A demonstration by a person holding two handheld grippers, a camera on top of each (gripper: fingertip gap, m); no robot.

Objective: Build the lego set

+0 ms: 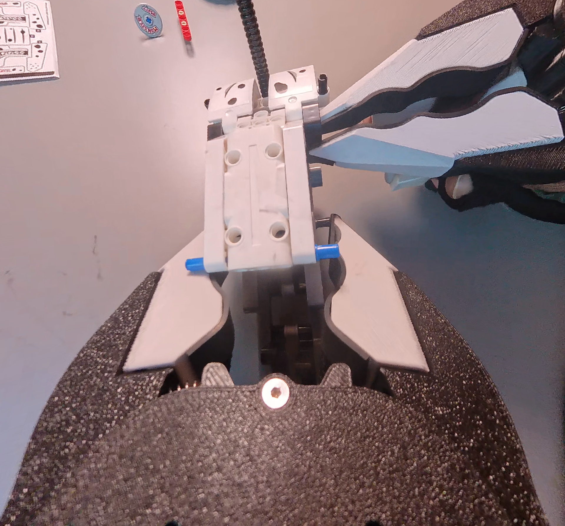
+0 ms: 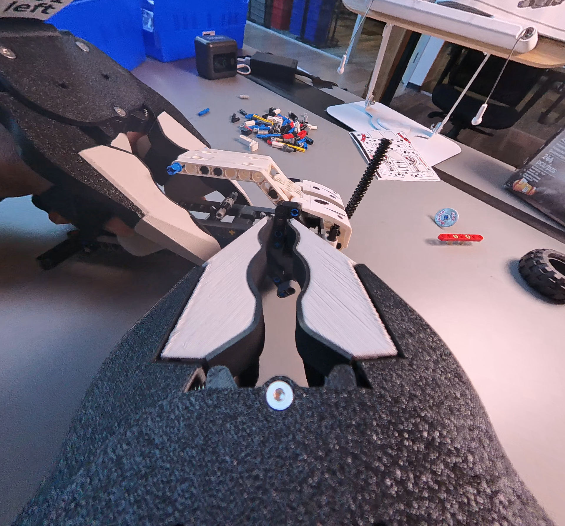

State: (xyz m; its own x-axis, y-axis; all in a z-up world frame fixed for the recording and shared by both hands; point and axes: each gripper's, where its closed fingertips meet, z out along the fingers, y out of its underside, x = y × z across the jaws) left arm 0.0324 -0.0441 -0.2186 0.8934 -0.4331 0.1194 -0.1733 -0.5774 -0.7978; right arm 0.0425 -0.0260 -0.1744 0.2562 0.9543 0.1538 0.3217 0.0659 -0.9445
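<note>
Above the grey bench [image 1: 91, 159], the left gripper [image 1: 275, 270] has its jaws pinching a half-built white toy truck [image 1: 260, 193] while the right gripper [image 2: 279, 230], jaws pinching a black connector piece [image 2: 282, 236], meets its side, apparently to press it squarely in.

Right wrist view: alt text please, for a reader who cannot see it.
The right gripper is shut on a black lego piece and holds it against the side of a white lego model, which the left gripper grips from the other side. Behind, on the grey table, lie a pile of small parts, a sticker sheet and a tyre.
</note>
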